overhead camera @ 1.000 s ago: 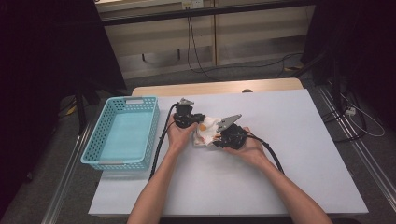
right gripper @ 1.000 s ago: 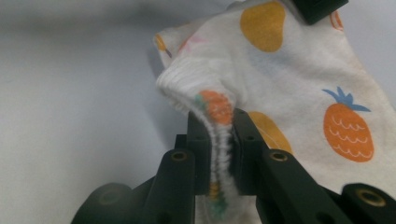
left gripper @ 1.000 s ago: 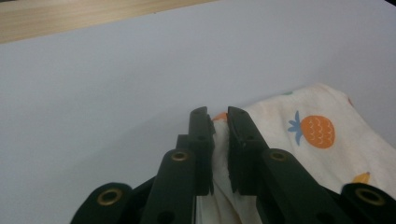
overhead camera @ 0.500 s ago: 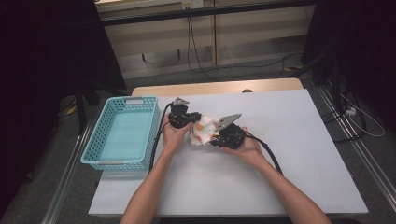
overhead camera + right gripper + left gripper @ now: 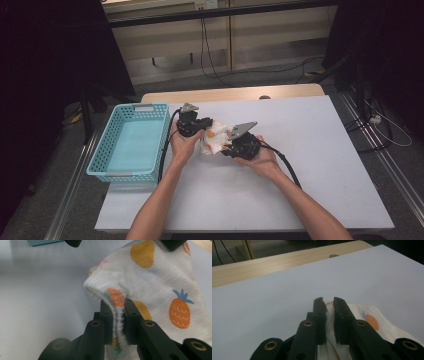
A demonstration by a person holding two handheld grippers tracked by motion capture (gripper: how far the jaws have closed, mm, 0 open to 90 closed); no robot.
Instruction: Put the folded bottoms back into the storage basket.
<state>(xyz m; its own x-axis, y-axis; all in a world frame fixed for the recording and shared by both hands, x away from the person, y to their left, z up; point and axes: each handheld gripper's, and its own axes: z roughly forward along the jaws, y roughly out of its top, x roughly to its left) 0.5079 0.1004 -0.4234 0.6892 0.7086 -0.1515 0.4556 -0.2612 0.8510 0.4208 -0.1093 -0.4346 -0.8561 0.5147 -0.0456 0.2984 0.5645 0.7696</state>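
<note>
A small white cloth with fruit prints [image 5: 215, 138] is held between both grippers above the white table [image 5: 310, 150]. My left gripper [image 5: 200, 126] is shut on one edge of it; in the left gripper view the cloth [image 5: 372, 322] is pinched between the jaws of that gripper [image 5: 329, 305]. My right gripper [image 5: 226, 148] is shut on the ribbed edge; in the right gripper view the folded hem [image 5: 117, 312] sits between the jaws of that gripper [image 5: 117, 305], with pineapple and orange prints spreading beyond.
A turquoise plastic basket [image 5: 131, 142] stands on the table's left side, close to the left hand. A wooden strip [image 5: 235, 93] runs along the far table edge. Cables [image 5: 280, 160] trail from both grippers toward the person.
The left gripper has shifted slightly left and away, stretching the cloth a little between the two grippers. The right gripper has hardly moved.
</note>
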